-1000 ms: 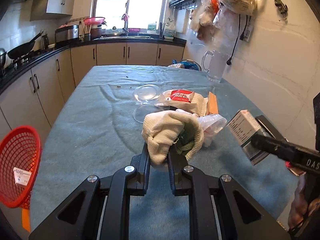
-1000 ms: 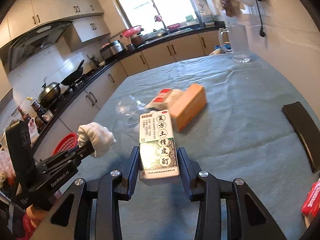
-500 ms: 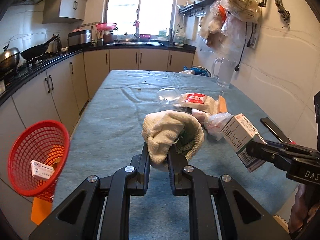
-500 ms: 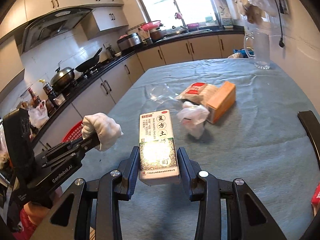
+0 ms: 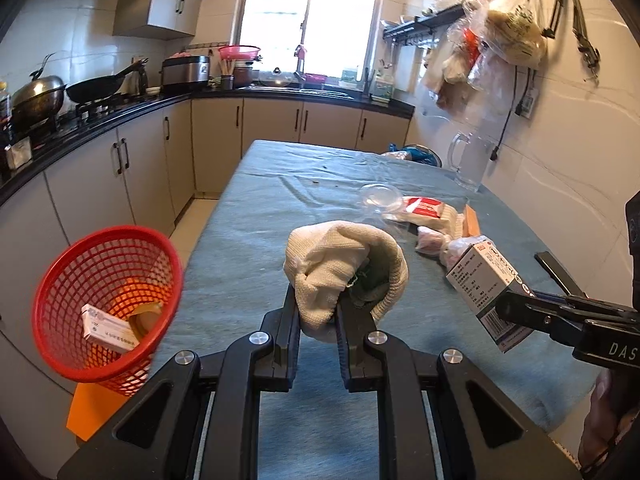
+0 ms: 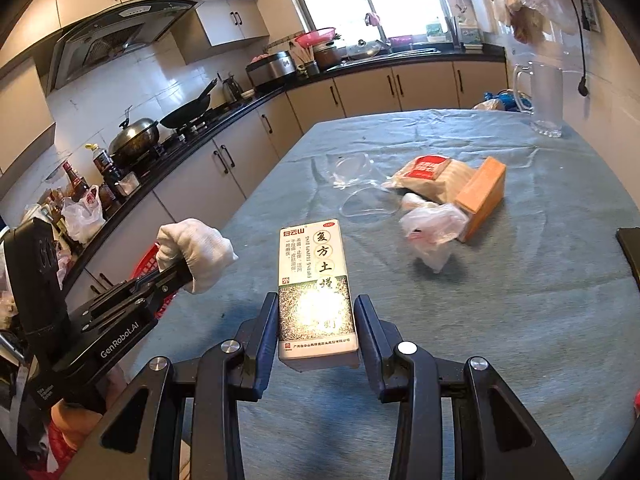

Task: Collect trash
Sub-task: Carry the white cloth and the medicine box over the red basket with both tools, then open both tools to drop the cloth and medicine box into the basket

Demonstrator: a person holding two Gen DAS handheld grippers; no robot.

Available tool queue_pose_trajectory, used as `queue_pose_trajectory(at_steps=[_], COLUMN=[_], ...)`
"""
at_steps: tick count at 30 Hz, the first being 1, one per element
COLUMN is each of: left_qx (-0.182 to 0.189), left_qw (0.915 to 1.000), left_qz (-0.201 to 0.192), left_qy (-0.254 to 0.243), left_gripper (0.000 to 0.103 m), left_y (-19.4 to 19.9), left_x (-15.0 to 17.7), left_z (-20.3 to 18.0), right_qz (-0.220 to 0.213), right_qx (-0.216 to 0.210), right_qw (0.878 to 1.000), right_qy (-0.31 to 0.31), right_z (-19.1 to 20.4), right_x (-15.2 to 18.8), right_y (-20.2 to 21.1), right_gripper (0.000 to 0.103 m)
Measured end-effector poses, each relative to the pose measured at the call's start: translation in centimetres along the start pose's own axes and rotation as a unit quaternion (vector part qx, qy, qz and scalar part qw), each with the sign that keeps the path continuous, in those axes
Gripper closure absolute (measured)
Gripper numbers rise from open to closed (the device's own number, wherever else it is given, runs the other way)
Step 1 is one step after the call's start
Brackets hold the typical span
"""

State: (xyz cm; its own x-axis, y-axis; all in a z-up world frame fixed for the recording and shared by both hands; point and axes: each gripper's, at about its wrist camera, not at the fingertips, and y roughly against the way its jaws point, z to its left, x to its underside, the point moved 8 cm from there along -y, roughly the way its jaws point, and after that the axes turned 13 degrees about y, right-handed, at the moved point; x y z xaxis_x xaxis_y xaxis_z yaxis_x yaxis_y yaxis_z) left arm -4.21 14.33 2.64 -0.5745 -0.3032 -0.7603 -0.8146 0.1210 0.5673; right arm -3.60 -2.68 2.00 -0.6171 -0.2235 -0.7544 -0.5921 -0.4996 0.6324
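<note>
My left gripper is shut on a cream knitted glove, bunched up above the blue tablecloth. The same glove and left gripper show at the left of the right wrist view. My right gripper is shut on a white and green medicine box printed with Chinese characters; the box also appears at the right of the left wrist view. A red mesh basket stands off the table's left edge, holding a small white box.
On the table lie a clear plastic lid, a red-labelled packet, an orange box and a crumpled plastic bag. A glass jug stands far right. A dark flat object lies at the right edge. Cabinets line the left.
Both grippers have drawn back and left with their loads. The red basket has come further into the left wrist view, and the table items look farther away.
</note>
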Motion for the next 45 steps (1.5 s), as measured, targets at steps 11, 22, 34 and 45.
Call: queue_pose_trajectory(at_steps=[11,22,34,45], left_qx=[-0.042,-0.122,-0.146,-0.156], left_qw=[0.9969,0.9832,0.9791,0.9773], left_qz=[-0.030,-0.063,-0.027,-0.009], left_qy=[0.060,0.121,0.139,0.142], left_gripper=[0.088,0.088,0.088,0.087], left_y=[2.1,3.8,1.3,-0.8], left_x=[-2.5,-4.7,-3.6,-3.2], left_z=[7.9,18.4,22.6,23.5], right_qz=[0.022,0.026,0.082,0.109], right_qx=[-0.054,-0.107,-0.148,-0.142], right_qw=[0.998,0.992,0.983,0.981], right_qy=[0.022,0.065,0.075,0.072], right_z=[4.6,12.1,18.7,20.3], right_x=[-2.6,-7.2,-8.6,-8.4], right_y=[-4.0,-8.5,-16.1,-20.7], right_gripper=[0.062,0.062,0.062,0.062])
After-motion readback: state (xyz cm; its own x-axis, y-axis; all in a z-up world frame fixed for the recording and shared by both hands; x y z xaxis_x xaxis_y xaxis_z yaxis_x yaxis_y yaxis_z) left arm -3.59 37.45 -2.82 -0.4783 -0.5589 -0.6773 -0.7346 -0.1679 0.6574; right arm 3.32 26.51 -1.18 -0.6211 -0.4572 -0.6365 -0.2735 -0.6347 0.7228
